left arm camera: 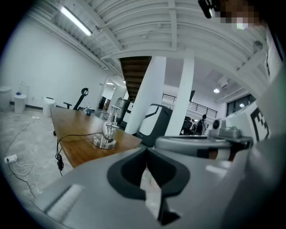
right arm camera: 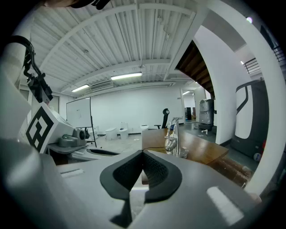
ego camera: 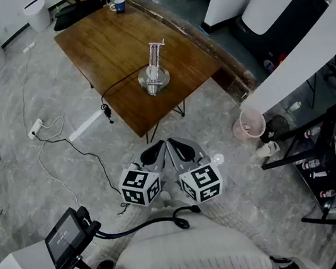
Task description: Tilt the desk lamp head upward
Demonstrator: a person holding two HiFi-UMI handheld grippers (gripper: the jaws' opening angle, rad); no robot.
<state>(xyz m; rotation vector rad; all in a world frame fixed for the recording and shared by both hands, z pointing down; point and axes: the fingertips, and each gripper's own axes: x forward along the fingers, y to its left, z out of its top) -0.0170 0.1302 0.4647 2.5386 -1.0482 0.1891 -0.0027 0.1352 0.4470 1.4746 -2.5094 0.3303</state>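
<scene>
A chrome desk lamp [ego camera: 154,72] with a round base stands on the near part of a brown wooden table [ego camera: 108,45]. Its head hangs low beside the upright stem, seen in the left gripper view as the lamp [left arm camera: 107,132] and in the right gripper view as the lamp [right arm camera: 173,138]. My left gripper [ego camera: 158,150] and right gripper [ego camera: 176,147] are held side by side close to my body, well short of the table. Both are shut with nothing between the jaws.
A black cord [ego camera: 115,88] runs from the lamp over the table's left edge to a power strip [ego camera: 35,128] on the marble floor. A blue mug [ego camera: 119,5] sits at the table's far end. A pink bin [ego camera: 249,125] and a black rack [ego camera: 326,161] stand at right.
</scene>
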